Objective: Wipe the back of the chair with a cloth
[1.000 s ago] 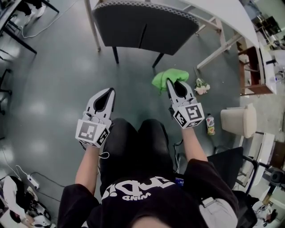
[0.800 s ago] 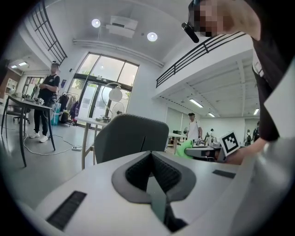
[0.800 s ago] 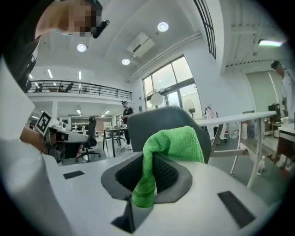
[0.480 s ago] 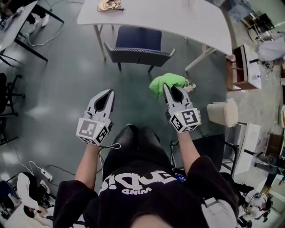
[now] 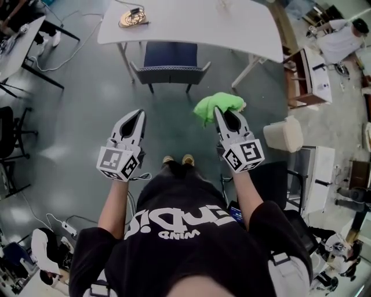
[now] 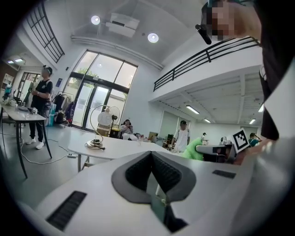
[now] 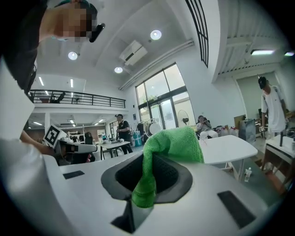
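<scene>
In the head view a blue-seated chair (image 5: pixel 170 62) with a dark back stands tucked under a white table (image 5: pixel 191 26), well ahead of me. My right gripper (image 5: pixel 218 110) is shut on a green cloth (image 5: pixel 217 105), which bunches over its tips. The right gripper view shows the cloth (image 7: pixel 171 142) clamped between the pads and draped over the right gripper (image 7: pixel 150 161). My left gripper (image 5: pixel 140 112) is held level with it, apart from the chair. In the left gripper view the left gripper (image 6: pixel 151 156) has its jaws together with nothing between them.
A coil of cable (image 5: pixel 132 18) lies on the table. To the right stand a beige bin (image 5: pixel 283 134) and a wooden cabinet (image 5: pixel 305 74); a black chair (image 5: pixel 272 181) is near my right elbow. A power strip (image 5: pixel 67 228) lies on the floor at left. People stand around the hall.
The view has risen and pulled back: the chair and table look smaller and farther. Both grippers stay side by side, the right still holding the cloth.
</scene>
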The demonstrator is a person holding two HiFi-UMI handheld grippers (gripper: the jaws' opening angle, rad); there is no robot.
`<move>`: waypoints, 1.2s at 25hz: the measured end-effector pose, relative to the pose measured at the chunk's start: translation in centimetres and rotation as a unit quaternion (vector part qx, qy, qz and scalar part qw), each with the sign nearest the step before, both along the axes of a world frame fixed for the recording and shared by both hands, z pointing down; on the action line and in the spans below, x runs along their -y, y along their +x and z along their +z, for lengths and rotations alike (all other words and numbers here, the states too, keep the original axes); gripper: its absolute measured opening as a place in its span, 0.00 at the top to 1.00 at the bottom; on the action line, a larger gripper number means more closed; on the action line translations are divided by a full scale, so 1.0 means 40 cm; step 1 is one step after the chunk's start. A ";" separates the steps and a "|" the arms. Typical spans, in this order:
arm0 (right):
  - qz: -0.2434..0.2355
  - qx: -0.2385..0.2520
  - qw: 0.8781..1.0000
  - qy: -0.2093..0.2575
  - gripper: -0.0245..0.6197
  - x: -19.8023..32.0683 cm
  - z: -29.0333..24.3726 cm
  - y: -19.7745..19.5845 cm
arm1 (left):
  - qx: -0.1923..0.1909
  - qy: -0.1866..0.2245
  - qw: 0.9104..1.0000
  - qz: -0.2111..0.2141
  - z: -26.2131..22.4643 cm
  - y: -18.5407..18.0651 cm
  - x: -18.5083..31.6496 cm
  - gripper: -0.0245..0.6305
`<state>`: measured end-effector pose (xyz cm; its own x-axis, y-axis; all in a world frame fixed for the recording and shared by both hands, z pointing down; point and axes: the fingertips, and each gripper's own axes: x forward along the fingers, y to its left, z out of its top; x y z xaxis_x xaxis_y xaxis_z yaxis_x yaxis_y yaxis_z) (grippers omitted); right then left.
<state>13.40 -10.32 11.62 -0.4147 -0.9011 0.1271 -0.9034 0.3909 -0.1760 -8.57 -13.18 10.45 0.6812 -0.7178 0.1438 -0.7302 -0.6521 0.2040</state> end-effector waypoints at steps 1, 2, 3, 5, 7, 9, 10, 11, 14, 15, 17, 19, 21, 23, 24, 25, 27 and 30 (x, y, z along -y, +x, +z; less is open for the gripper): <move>-0.002 0.001 1.000 -0.001 0.89 -0.023 -0.007 0.004 | -0.002 0.001 1.000 0.001 -0.011 0.007 -0.011 0.96; -0.003 0.002 1.000 -0.002 0.89 -0.046 -0.011 0.007 | -0.003 0.002 1.000 0.001 -0.018 0.014 -0.022 0.96; -0.005 0.004 1.000 -0.003 0.89 -0.067 -0.013 0.011 | -0.004 0.003 1.000 0.001 -0.024 0.021 -0.034 0.96; -0.006 -0.001 1.000 -0.004 0.89 -0.099 -0.015 0.019 | -0.008 0.004 1.000 -0.001 -0.032 0.031 -0.051 0.96; -0.002 -0.007 1.000 -0.001 0.89 -0.123 -0.015 0.030 | -0.011 0.004 1.000 -0.004 -0.034 0.040 -0.066 0.96; 0.005 -0.003 1.000 -0.001 0.89 -0.142 -0.007 0.043 | -0.012 0.004 1.000 -0.009 -0.027 0.052 -0.077 0.96; 0.009 0.000 1.000 -0.003 0.89 -0.150 0.001 0.048 | -0.010 0.005 1.000 -0.010 -0.022 0.059 -0.081 0.96; 0.012 0.004 1.000 -0.005 0.89 -0.156 0.011 0.053 | -0.007 0.008 1.000 -0.012 -0.018 0.065 -0.085 0.96; 0.019 0.014 1.000 -0.011 0.89 -0.166 0.040 0.064 | -0.003 0.016 1.000 -0.020 -0.007 0.075 -0.090 0.96; 0.019 0.017 1.000 -0.012 0.89 -0.166 0.047 0.065 | -0.003 0.016 1.000 -0.024 -0.002 0.074 -0.089 0.96; 0.015 0.019 1.000 -0.011 0.89 -0.159 0.057 0.062 | -0.004 0.015 0.999 -0.033 0.009 0.066 -0.088 0.96; 0.010 0.020 1.000 -0.008 0.89 -0.150 0.064 0.056 | -0.001 0.017 0.999 -0.036 0.018 0.060 -0.087 0.96; 0.008 0.024 1.000 -0.007 0.89 -0.145 0.068 0.053 | 0.001 0.018 0.999 -0.038 0.024 0.057 -0.088 0.96; 0.005 0.027 1.000 -0.006 0.89 -0.145 0.067 0.050 | 0.000 0.017 0.999 -0.043 0.029 0.055 -0.093 0.96; 0.004 0.027 1.000 -0.006 0.89 -0.146 0.066 0.047 | 0.000 0.017 0.999 -0.045 0.030 0.054 -0.094 0.96; 0.002 0.026 1.000 -0.005 0.89 -0.148 0.065 0.044 | 0.000 0.016 0.999 -0.046 0.030 0.052 -0.096 0.96; 0.000 0.026 1.000 -0.007 0.89 -0.151 0.064 0.038 | 0.002 0.013 0.999 -0.046 0.030 0.050 -0.098 0.96; -0.001 0.025 1.000 -0.009 0.89 -0.151 0.065 0.033 | 0.001 0.009 0.999 -0.046 0.026 0.048 -0.096 0.96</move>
